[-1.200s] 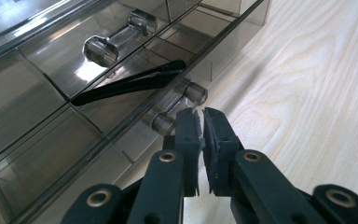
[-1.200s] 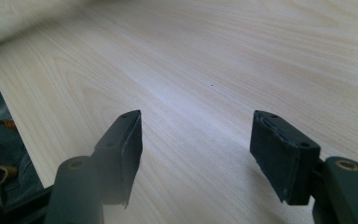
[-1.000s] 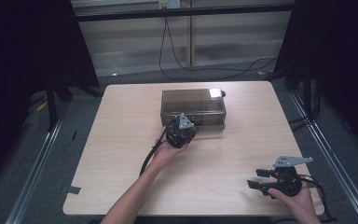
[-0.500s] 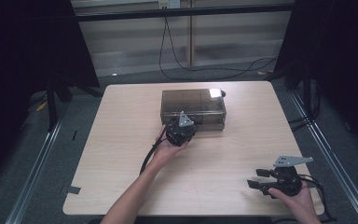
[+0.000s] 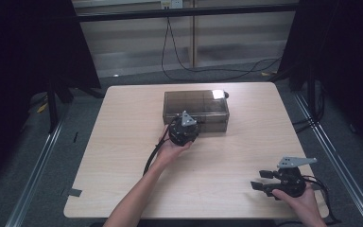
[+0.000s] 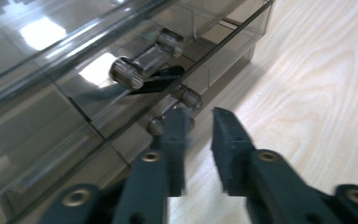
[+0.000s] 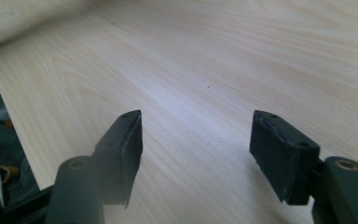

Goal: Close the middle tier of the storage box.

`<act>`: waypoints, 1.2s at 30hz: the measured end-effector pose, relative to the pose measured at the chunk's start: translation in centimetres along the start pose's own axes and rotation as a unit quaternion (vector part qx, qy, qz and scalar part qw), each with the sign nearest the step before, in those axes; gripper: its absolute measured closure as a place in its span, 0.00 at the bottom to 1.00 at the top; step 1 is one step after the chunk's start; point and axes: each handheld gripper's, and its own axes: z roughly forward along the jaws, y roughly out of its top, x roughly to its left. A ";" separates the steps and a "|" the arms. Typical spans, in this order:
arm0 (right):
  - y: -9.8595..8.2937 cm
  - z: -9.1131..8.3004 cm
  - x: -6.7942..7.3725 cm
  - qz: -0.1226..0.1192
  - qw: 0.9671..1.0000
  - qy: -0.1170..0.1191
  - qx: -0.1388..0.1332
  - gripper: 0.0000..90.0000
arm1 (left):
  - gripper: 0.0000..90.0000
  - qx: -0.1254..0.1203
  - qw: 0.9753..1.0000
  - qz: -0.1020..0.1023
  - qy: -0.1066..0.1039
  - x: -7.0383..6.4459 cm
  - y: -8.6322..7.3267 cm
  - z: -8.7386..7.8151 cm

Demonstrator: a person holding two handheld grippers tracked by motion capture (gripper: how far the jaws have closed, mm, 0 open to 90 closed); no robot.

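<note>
A smoky see-through plastic box (image 5: pixel 196 101) with small drawers stands at the table's far middle. In the left gripper view its front (image 6: pixel 74 70) carries clear round knobs (image 6: pixel 126 73). My left gripper (image 6: pixel 198 116) is right at that front, low near the table, its jaws a narrow gap apart with bare wood between them. Its left fingertip (image 6: pixel 175 122) overlaps the lowest knob (image 6: pixel 156 125); another knob (image 6: pixel 189 97) sits just above the tips. From above, the left gripper (image 5: pixel 184 126) is against the box's near wall. My right gripper (image 5: pixel 259 179) rests open near the front right corner, with nothing between its jaws (image 7: pixel 196 135).
The light wooden table (image 5: pixel 123 156) has a dark floor all round it. A small dark object (image 5: pixel 225 94) lies behind the box's far right corner. Cables run along the floor behind the table. A metal rail (image 5: pixel 331 156) flanks the right edge.
</note>
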 end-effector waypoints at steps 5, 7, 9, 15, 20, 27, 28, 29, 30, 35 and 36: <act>0.0 -0.1 0.3 -0.002 1.000 -0.002 -0.002 0.39 | 0.81 -0.001 1.000 -0.002 -0.002 0.0 -0.1 0.0; -0.1 -0.2 0.4 -0.004 1.000 -0.004 0.000 0.39 | 0.80 -0.001 1.000 -0.001 -0.002 0.0 -0.1 0.0; -0.1 -0.2 0.4 -0.005 1.000 -0.004 0.000 0.39 | 0.80 0.002 1.000 0.005 -0.005 0.0 -0.1 0.0; 0.0 -0.1 0.4 -0.002 1.000 -0.004 0.001 0.39 | 0.79 -0.003 1.000 0.005 -0.009 0.2 0.1 0.2; -0.1 -0.1 0.4 -0.002 1.000 -0.003 0.002 0.39 | 0.76 0.000 1.000 0.010 -0.006 0.1 0.2 0.4; -0.1 -0.1 0.3 -0.002 1.000 -0.004 0.000 0.38 | 0.74 -0.004 1.000 0.014 -0.006 -0.1 0.6 0.4; -0.1 -0.1 0.3 -0.002 1.000 -0.003 0.001 0.38 | 0.74 -0.003 1.000 0.014 -0.006 -0.1 0.6 0.4; -0.1 -0.1 0.3 -0.003 1.000 -0.004 0.002 0.38 | 0.74 0.000 1.000 0.015 -0.010 0.1 0.6 0.5; -0.1 -0.1 0.3 -0.003 1.000 -0.004 0.002 0.38 | 0.75 -0.002 1.000 0.008 -0.008 0.2 0.5 0.6; -0.1 -0.1 0.3 -0.002 1.000 -0.002 0.001 0.38 | 0.74 -0.001 1.000 0.011 -0.006 0.2 0.4 0.8; -0.1 -0.1 0.3 -0.001 1.000 -0.003 0.002 0.38 | 0.74 0.001 1.000 0.013 -0.006 0.2 0.5 0.8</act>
